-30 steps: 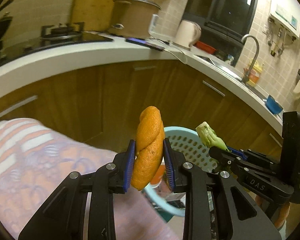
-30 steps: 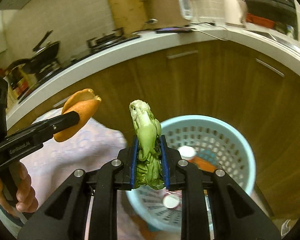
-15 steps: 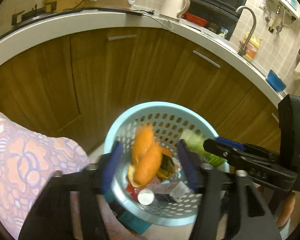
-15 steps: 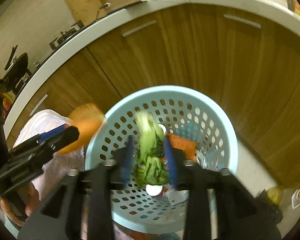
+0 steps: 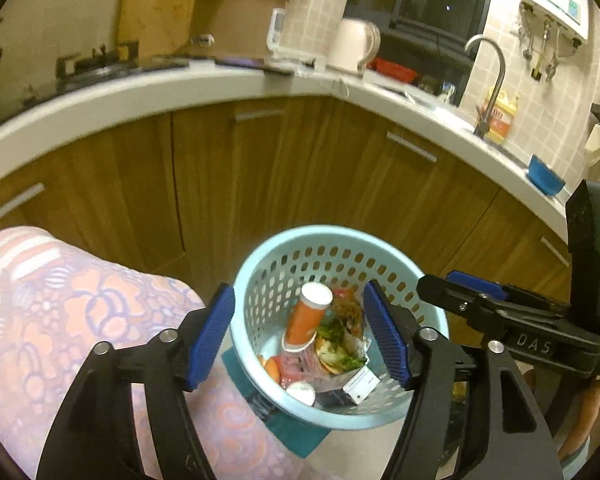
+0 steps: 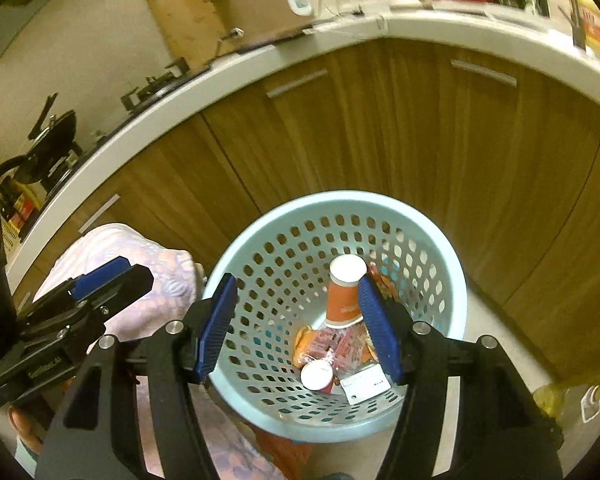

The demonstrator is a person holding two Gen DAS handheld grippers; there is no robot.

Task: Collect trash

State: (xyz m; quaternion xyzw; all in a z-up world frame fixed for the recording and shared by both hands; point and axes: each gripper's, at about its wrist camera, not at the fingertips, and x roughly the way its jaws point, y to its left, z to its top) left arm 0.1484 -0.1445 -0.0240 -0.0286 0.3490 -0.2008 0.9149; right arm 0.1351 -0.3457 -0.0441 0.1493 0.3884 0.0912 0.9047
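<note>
Both claws, left claw (image 5: pixel 300 338) and right claw (image 6: pixel 296 328), are held wide and empty above the basket (image 6: pixel 440 248); trash (image 6: pixel 342 300) is deposited, twelve o'clock. More litter must be sought.

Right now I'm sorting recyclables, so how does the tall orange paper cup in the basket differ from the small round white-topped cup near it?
In the pale blue perforated plastic basket, the tall orange paper cup leans against the wall, its orange side showing; the small round white-topped cup shows mostly its white end. The tall one looks larger and sits farther from the camera; the small one lies beside a white tag. Both rest among wrappers.
</note>
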